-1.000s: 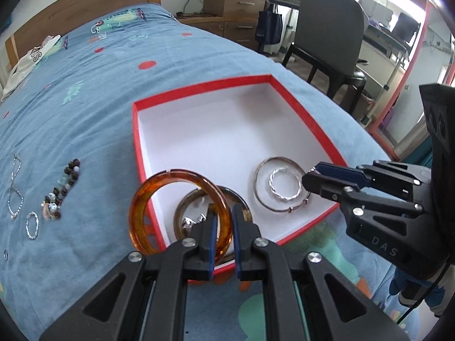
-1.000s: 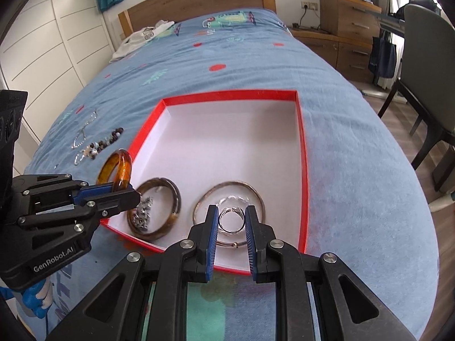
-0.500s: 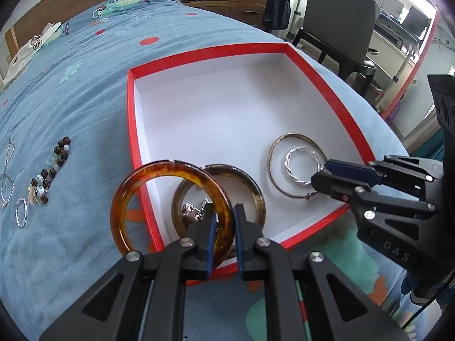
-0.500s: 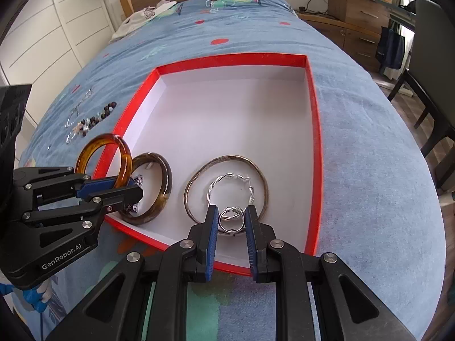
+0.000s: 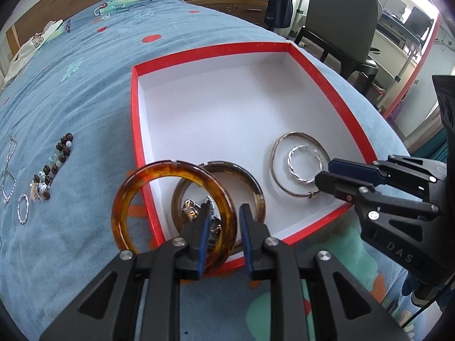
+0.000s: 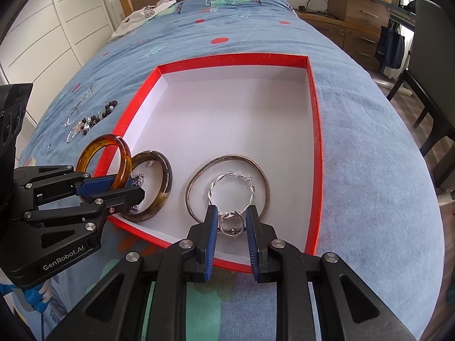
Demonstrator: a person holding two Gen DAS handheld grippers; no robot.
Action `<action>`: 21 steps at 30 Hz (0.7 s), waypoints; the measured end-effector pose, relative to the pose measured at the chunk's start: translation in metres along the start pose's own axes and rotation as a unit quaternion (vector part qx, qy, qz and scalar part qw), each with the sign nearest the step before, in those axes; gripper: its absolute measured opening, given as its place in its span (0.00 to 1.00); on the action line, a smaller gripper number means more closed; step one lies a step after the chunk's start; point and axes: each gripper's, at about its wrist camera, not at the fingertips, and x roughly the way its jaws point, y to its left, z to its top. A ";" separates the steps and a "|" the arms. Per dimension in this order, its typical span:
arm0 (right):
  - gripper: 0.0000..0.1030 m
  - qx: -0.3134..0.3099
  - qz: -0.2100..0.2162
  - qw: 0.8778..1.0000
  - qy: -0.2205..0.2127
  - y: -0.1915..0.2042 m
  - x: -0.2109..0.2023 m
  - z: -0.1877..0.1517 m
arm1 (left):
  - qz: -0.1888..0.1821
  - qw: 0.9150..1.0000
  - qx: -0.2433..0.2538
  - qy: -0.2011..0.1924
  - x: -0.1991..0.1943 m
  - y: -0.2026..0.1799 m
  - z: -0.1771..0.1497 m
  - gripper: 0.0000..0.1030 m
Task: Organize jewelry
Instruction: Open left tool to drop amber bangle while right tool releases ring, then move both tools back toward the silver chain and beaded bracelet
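Observation:
A red box with a white floor (image 5: 227, 119) (image 6: 233, 119) lies on the blue bedspread. In it are a dark bangle (image 5: 250, 183) (image 6: 165, 176) around small metal pieces, and a thin metal bangle (image 5: 277, 176) (image 6: 193, 187) around a twisted silver ring (image 5: 293, 162) (image 6: 216, 184). My left gripper (image 5: 223, 227) (image 6: 113, 187) has parted jaws; the amber bangle (image 5: 148, 182) (image 6: 125, 153) still leans upright against its left finger over the box's near left wall. My right gripper (image 6: 231, 224) (image 5: 324, 176) holds a small silver ring (image 6: 231, 223) just above the box's near edge.
A beaded bracelet (image 5: 54, 164) (image 6: 96, 119), a silver chain (image 5: 8, 170) and a small silver ring (image 5: 23, 209) lie on the bedspread left of the box. A white garment (image 6: 145, 14) lies near the headboard. A chair (image 5: 341, 20) and drawers stand past the bed's right side.
My left jaws have opened wider around the amber bangle. Both grippers have moved lower and nearer to the box's near end.

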 end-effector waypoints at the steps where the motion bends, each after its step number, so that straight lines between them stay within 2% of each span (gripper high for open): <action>1: 0.21 0.000 0.000 1.000 -0.001 0.000 -0.001 0.000 | -0.002 1.000 -0.001 0.000 -0.001 0.000 0.000 0.23; 5: 0.24 0.002 0.000 1.000 -0.006 0.002 -0.007 -0.002 | -0.008 1.000 -0.002 -0.006 -0.009 0.000 0.000 0.25; 7: 0.25 0.003 0.000 1.000 -0.009 0.002 -0.011 -0.002 | -0.009 1.000 -0.002 -0.011 -0.015 -0.001 0.001 0.35; 8: 0.25 0.004 -0.001 1.000 -0.010 0.002 -0.013 -0.003 | -0.008 1.000 -0.002 -0.017 -0.019 -0.001 0.001 0.36; 17: 0.29 0.008 -0.008 0.999 -0.034 0.005 -0.045 -0.006 | -0.015 0.999 -0.005 -0.045 -0.058 -0.001 -0.002 0.36; 21: 0.30 0.007 -0.008 0.999 -0.051 0.012 -0.065 -0.006 | -0.008 0.998 -0.012 -0.064 -0.083 0.007 -0.009 0.37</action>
